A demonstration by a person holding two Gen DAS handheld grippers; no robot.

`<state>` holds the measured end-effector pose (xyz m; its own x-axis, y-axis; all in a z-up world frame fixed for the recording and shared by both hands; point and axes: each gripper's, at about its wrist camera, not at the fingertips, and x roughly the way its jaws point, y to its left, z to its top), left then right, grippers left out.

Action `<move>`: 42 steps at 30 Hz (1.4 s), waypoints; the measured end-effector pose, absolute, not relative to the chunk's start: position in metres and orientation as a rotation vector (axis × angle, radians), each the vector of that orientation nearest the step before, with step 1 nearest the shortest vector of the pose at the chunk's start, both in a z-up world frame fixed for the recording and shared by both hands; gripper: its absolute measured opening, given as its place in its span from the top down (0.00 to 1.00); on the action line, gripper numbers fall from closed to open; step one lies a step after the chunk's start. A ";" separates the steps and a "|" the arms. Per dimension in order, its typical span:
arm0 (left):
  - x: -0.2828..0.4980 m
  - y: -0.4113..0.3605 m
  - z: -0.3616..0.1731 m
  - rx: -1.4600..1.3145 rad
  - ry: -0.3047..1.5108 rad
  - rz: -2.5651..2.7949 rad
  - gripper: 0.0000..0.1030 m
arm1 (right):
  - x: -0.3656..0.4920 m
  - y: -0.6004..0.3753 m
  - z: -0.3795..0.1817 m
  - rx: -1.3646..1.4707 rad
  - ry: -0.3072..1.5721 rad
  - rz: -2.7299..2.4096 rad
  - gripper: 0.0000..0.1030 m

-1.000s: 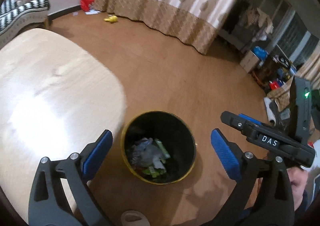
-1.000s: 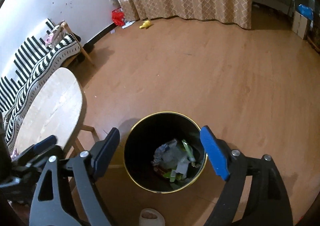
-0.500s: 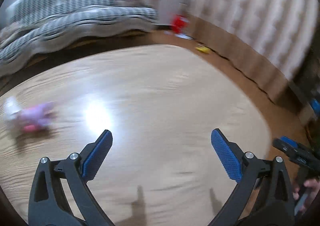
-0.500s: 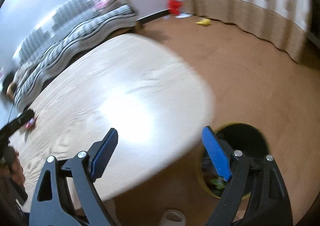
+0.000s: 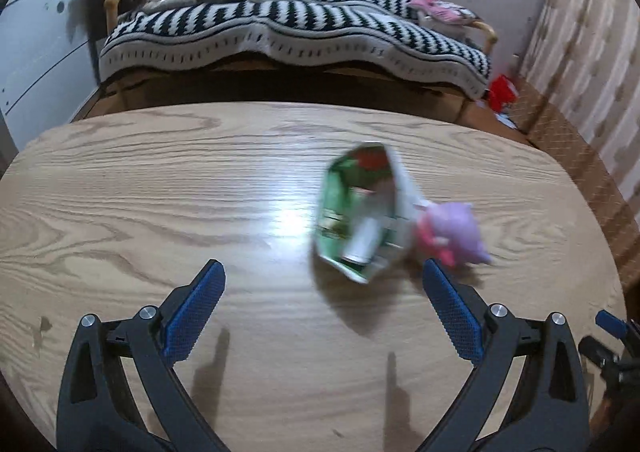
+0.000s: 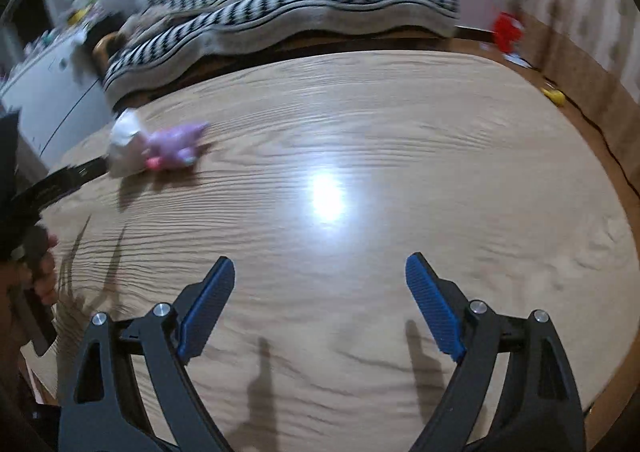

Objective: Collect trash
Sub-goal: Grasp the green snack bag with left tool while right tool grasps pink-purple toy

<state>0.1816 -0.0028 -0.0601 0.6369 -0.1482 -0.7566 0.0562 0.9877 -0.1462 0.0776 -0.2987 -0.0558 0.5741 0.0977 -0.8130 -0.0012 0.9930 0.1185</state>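
Now both views swing off the bin onto the oval wooden table (image 5: 160, 188); crumpled green-white wrapper (image 5: 360, 212) ahead, left gripper (image 5: 324, 300) and right gripper (image 6: 320, 292) wide, empty.

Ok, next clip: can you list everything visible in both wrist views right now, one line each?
Table: 1, light wood grain, fills both views.
Wrapper: 1, green and white, on the table ahead of the left gripper, blurred.
Plush toy: 1, purple with pink, on the table beside the wrapper; contact unclear.
Sofa: 1, black-and-white striped cover, behind the table.
Curtain: 1, beige patterned, at right.
Red item: 1, on the floor by the curtain.
Yellow item: 1, on the floor at right.
White cabinet: 1, at left.
Left gripper: black, blue pads, open, empty.
Right gripper: black, blue pads, open, empty.
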 end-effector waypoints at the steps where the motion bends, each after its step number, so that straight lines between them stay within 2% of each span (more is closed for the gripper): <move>1: 0.189 0.002 -0.064 -0.121 0.885 -0.120 0.07 | 0.086 -0.282 -0.058 0.088 0.965 0.077 0.18; 8: 0.221 -0.011 -0.080 -0.120 0.916 -0.176 0.07 | 0.112 -0.240 -0.071 0.049 0.993 0.142 0.18; 20: 0.255 -0.031 -0.079 -0.078 0.875 -0.189 0.07 | 0.144 -0.232 -0.083 0.067 1.018 0.173 0.18; 21: 0.255 -0.031 -0.079 -0.076 0.870 -0.194 0.08 | 0.145 -0.233 -0.083 0.068 1.019 0.172 0.18; 23: 0.255 -0.031 -0.079 -0.076 0.864 -0.212 0.23 | 0.148 -0.234 -0.084 0.073 1.014 0.170 0.18; 24: 0.254 -0.031 -0.080 -0.075 0.866 -0.221 0.27 | 0.149 -0.234 -0.084 0.077 1.013 0.170 0.18; 32: 0.232 -0.008 -0.077 -0.086 0.860 -0.200 0.29 | 0.168 -0.213 -0.085 0.076 0.992 0.188 0.15; 36: 0.214 0.026 -0.070 -0.092 0.857 -0.141 0.29 | 0.193 -0.188 -0.089 0.064 0.985 0.198 0.07; 42: 0.186 0.068 -0.060 -0.160 0.856 -0.089 0.29 | 0.228 -0.158 -0.090 0.073 0.979 0.189 0.07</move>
